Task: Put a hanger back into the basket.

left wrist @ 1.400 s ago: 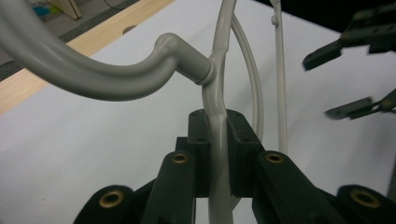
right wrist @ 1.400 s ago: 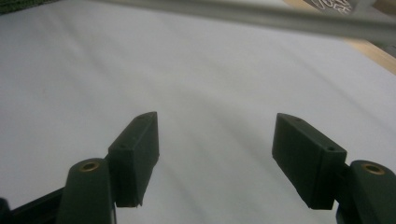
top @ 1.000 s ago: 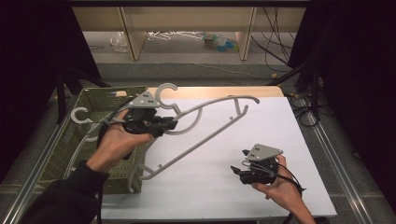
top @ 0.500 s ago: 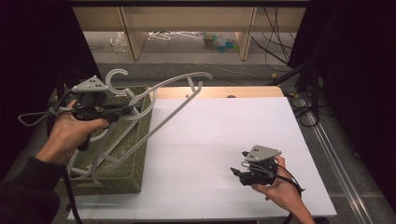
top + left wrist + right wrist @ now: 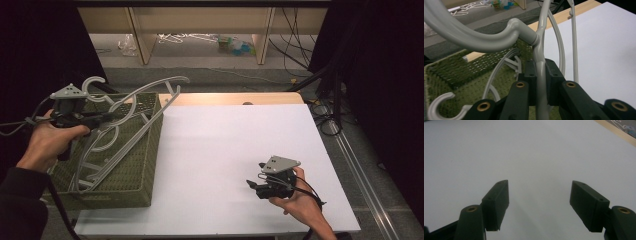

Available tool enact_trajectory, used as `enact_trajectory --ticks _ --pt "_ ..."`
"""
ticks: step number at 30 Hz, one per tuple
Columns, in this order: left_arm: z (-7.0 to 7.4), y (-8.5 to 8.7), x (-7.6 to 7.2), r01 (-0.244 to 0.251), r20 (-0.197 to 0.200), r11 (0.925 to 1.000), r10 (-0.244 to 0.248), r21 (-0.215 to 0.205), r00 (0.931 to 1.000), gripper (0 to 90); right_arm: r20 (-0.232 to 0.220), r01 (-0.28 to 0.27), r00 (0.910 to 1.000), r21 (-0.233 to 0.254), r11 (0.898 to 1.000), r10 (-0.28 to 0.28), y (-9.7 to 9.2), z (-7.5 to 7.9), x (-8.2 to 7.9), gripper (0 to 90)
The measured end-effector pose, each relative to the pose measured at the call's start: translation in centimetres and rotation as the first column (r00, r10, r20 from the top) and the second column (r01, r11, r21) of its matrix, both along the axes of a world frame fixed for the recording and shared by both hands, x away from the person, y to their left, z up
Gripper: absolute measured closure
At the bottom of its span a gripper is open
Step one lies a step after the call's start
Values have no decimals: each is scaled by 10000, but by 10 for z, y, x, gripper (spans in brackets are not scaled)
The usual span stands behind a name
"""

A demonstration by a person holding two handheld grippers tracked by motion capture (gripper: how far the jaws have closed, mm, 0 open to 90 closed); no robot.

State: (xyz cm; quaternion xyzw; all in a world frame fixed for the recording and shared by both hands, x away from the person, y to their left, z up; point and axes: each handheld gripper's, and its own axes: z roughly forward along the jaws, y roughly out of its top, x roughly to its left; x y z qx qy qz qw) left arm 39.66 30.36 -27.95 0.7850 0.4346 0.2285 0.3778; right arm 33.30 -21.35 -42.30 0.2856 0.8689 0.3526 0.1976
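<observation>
Left gripper (image 5: pixel 100 119), left of frame in the high view: jaws pinching the grey hanger (image 5: pixel 150 95) by its thin bar, over the green woven basket (image 5: pixel 125 175). Another hanger (image 5: pixel 95 150) lies inside the basket. Right gripper (image 5: pixel 250 186), lower right, over the white table (image 5: pixel 225 140): jaws spread, nothing between. No readable labels or writing.
</observation>
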Motion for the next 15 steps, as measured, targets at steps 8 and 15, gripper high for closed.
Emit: enact_trajectory --ticks 8,15 --pt "-9 21 8 -446 355 9980 430 450 9984 812 -9 22 10000 52 10000 -22 0 0 0 318" --pt "-19 42 16 -923 264 9921 903 854 9956 813 16 4 10000 48 10000 -4 0 1 0 316"
